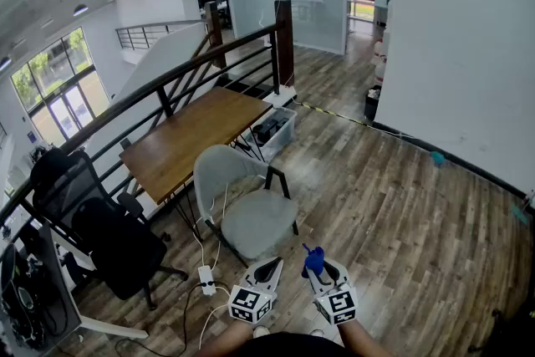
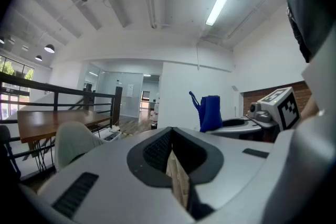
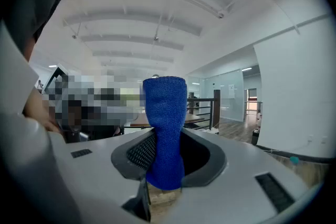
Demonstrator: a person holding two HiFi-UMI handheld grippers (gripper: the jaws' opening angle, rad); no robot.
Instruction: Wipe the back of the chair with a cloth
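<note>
The grey shell chair (image 1: 244, 209) stands on the wood floor in front of me, its curved back (image 1: 216, 166) toward the wooden table (image 1: 194, 138). In the left gripper view the chair back (image 2: 73, 141) shows low at the left. My right gripper (image 1: 321, 267) is shut on a blue cloth (image 1: 313, 257), which stands upright out of the jaws (image 3: 165, 128). My left gripper (image 1: 268, 268) is shut with nothing in it. Both grippers are held close to my body, short of the chair's seat and apart from it.
A black office chair (image 1: 104, 226) stands to the left of the grey one. A power strip and white cables (image 1: 206, 276) lie on the floor by the chair legs. A dark railing (image 1: 167, 79) runs behind the table, and a plastic bin (image 1: 274, 130) sits at its far end.
</note>
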